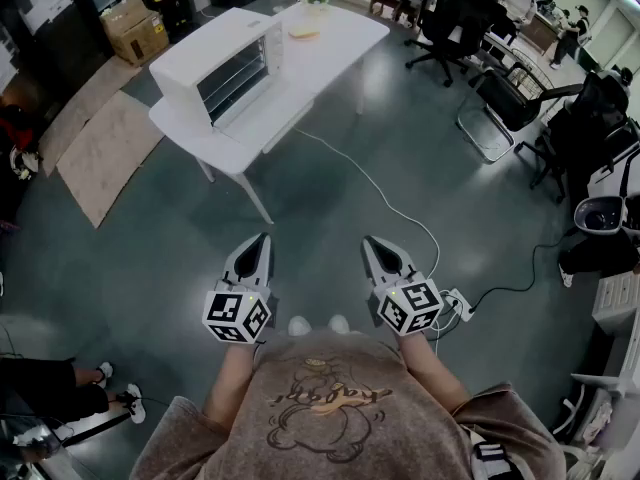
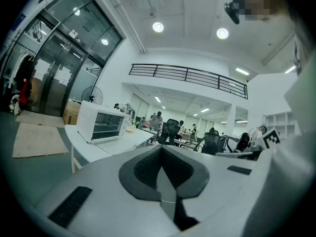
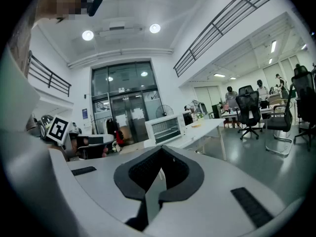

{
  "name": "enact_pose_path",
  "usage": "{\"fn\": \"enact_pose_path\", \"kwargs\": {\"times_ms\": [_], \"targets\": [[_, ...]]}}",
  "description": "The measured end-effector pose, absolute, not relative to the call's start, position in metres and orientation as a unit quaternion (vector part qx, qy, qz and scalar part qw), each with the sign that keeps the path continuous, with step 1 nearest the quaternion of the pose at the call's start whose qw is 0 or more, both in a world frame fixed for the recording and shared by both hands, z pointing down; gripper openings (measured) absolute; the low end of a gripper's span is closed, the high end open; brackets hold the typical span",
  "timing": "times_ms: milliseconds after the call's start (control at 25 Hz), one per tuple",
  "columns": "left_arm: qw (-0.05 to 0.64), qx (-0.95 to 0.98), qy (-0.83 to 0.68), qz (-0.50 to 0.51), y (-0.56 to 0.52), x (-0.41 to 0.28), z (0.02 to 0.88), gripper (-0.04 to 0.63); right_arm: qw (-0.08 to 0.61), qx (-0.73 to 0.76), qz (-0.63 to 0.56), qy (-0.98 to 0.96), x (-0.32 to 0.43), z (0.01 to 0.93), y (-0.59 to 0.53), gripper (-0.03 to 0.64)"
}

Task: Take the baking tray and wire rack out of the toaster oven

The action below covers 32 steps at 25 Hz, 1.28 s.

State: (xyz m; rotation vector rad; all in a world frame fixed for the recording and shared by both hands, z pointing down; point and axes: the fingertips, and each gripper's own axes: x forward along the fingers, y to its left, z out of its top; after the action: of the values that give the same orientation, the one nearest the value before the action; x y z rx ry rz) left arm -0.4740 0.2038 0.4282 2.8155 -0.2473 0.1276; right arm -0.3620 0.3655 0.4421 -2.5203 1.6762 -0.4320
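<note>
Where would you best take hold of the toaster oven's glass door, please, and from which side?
Probably the top edge of the glass door, from the front. The toaster oven stands upright near the end of the table, its door apparently shut and facing bare tabletop, so a level approach looks clear. Any handle is too small to make out.

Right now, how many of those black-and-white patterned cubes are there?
2: one cube on the left gripper, the other cube on the right gripper. None looks hidden.
</note>
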Motion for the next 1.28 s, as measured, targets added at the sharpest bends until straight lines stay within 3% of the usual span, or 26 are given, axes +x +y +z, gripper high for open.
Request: {"fn": "enact_pose_path", "kwargs": {"times_ms": [840, 1280], "targets": [[0.153, 0.986, -0.048, 0.053, 0.181, -0.472, 0.443, 0.000, 0.087, -0.855, -0.128, 0.496, -0.367, 0.454, 0.353, 0.000], [0.158, 0.984, -0.065, 0.059, 0.130, -0.409, 0.455, 0.000, 0.107, -0.854, -0.142, 0.489, -0.292, 0.466, 0.303, 0.000]]}}
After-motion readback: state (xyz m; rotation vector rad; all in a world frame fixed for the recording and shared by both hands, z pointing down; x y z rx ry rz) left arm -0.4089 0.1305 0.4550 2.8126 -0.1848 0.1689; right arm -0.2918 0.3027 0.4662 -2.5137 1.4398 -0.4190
